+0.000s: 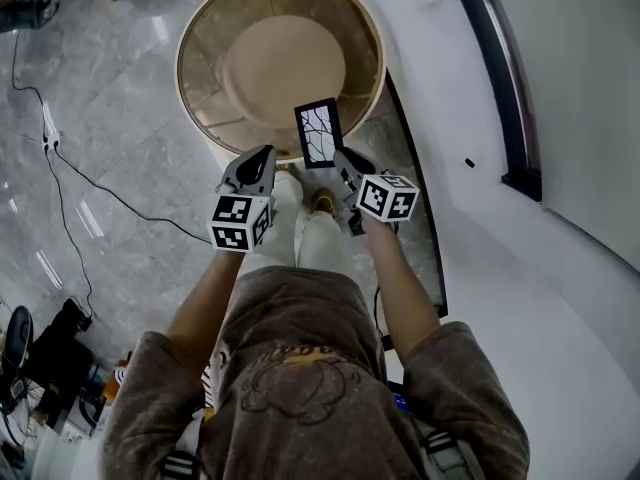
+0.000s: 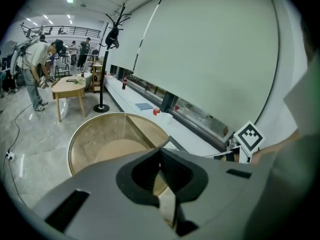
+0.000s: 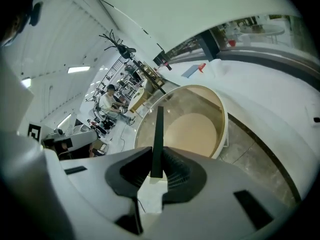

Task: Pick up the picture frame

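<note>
A round table (image 1: 183, 78) with a glass top over a beige disc stands at twelve o'clock on the grey marble floor (image 1: 120, 88); a black cable (image 1: 88, 176) lies on that floor at nine o'clock

Edge-on, half covered, far off

In the right tool (image 3: 159, 170) view the picture frame (image 3: 158, 134) shows edge-on only, its picture face unseen. In the head view that tool hides the frame's lower edge. The left tool (image 1: 262, 160) covers the round worktop's (image 1: 195, 48) near rim. The people (image 2: 35, 64) in the background are too small to tell apart.
</note>
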The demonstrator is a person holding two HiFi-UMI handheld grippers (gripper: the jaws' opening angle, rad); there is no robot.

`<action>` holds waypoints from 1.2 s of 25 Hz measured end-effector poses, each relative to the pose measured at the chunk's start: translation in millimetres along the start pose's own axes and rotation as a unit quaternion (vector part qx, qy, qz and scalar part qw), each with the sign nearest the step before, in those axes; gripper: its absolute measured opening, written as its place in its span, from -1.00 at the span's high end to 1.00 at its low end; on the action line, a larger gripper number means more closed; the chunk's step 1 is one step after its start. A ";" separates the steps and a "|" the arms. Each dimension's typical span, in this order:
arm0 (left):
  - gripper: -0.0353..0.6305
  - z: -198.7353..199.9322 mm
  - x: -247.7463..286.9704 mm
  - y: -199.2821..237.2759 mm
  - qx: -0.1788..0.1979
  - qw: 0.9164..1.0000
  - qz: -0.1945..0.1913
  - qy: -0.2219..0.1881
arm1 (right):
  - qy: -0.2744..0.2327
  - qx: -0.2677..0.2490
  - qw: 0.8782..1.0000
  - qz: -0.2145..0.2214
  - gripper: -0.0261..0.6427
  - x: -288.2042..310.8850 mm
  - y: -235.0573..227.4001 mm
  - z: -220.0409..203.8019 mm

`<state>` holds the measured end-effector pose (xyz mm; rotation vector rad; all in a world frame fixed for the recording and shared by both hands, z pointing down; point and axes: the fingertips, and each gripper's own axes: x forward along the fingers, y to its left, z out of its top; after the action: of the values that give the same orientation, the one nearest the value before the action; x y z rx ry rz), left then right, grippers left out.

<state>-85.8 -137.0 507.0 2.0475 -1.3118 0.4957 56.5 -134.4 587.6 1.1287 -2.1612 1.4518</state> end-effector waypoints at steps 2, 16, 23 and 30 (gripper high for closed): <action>0.84 14.3 -14.1 -9.1 -0.001 1.000 -0.001 -0.006 | -0.008 -0.015 1.000 0.007 0.67 -18.4 16.5 13.3; 0.84 103.0 -111.6 -69.1 0.013 0.997 -0.023 -0.072 | -0.081 -0.125 0.989 0.023 0.67 -131.8 121.7 87.2; 0.84 124.9 -147.0 -87.3 0.028 0.995 -0.036 -0.089 | -0.105 -0.163 0.981 0.031 0.67 -171.4 160.2 100.1; 0.84 150.5 -168.7 -96.1 0.041 0.991 -0.041 -0.119 | -0.121 -0.197 0.972 0.032 0.67 -200.5 189.1 105.1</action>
<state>-75.7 -102.7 264.1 2.2746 -1.3544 0.2767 62.8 -105.0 294.2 1.1412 -2.5237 0.8798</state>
